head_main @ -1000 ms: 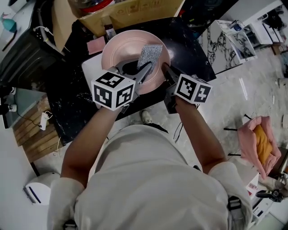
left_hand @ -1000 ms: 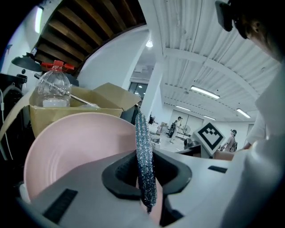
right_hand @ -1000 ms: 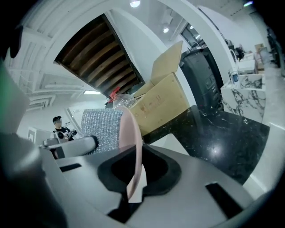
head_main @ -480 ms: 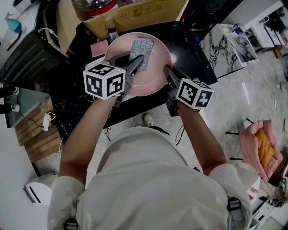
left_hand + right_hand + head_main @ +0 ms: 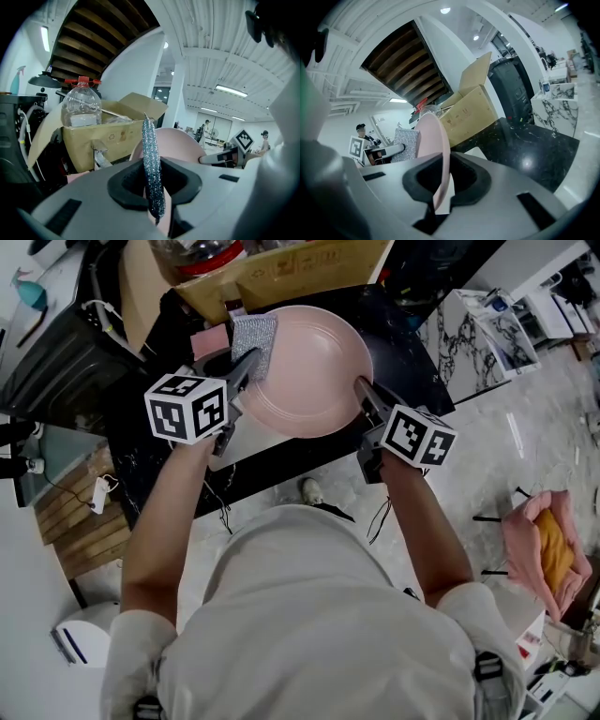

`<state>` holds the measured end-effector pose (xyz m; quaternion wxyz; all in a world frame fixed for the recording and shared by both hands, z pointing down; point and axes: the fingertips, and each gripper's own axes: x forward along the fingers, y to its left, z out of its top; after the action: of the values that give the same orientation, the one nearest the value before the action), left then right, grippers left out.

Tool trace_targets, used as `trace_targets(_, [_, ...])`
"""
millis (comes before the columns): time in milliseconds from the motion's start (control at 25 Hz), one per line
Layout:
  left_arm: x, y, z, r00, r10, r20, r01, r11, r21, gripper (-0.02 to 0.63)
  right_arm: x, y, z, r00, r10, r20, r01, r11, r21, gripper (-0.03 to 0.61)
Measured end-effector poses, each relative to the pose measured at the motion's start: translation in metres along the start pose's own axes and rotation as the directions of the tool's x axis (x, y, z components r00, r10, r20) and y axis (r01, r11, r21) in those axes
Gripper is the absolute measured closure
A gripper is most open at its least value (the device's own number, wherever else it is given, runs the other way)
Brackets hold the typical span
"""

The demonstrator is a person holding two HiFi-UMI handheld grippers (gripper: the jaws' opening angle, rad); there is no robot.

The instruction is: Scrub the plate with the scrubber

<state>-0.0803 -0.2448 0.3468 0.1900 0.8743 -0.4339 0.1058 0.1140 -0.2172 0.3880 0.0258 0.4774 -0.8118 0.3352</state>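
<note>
With the right gripper (image 5: pixel 362 390) clamped only on the rim of the pink plate (image 5: pixel 309 362) over the black counter (image 5: pixel 398 343), a hard push from the silver scrubber (image 5: pixel 253 334), pinched in the left gripper (image 5: pixel 248 362) at the plate's left edge, can make it slip.

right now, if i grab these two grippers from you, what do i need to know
Left gripper: jaws shut on the silver scrubber, which sits at the plate's far-left rim.
Right gripper: jaws shut on the near-right rim of the pink plate, steadying it.
Done: both grips are set. No dirt shows, so how much is scrubbed can't be told.
Left: rub the scrubber across the plate's face and keep the right grip firm.
</note>
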Motion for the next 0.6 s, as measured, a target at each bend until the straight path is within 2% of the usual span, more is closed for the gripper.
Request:
trace_targets(120, [-0.002,0.006,-0.002,1.0,0.027,-0.008,-0.027,1.0,0.014,0.549,-0.003,-0.006,0.004,1.0,-0.01,0.01,0.01,1.0,0.015,0.552])
trace_targets(240, [-0.001,0.0,0.0,1.0,0.014,0.0,-0.014,1.0,0.019,0.551,-0.001,-0.008,0.005,1.0,-0.006,0.014,0.005,0.999,0.036,0.552])
trace_targets(400, [0.004,-0.033,0.006,0.998,-0.064,0.018,0.064,0.998,0.023,0.551,0.003,-0.011,0.001,1.0,0.0,0.008,0.0,0.997,0.078,0.554])
trace_targets(600, [0.019,-0.076,0.001,0.986,-0.168,0.011,0.168,0.986,-0.003,0.551,0.01,-0.001,-0.003,1.0,0.015,0.0,-0.015,0.997,0.08,0.555])
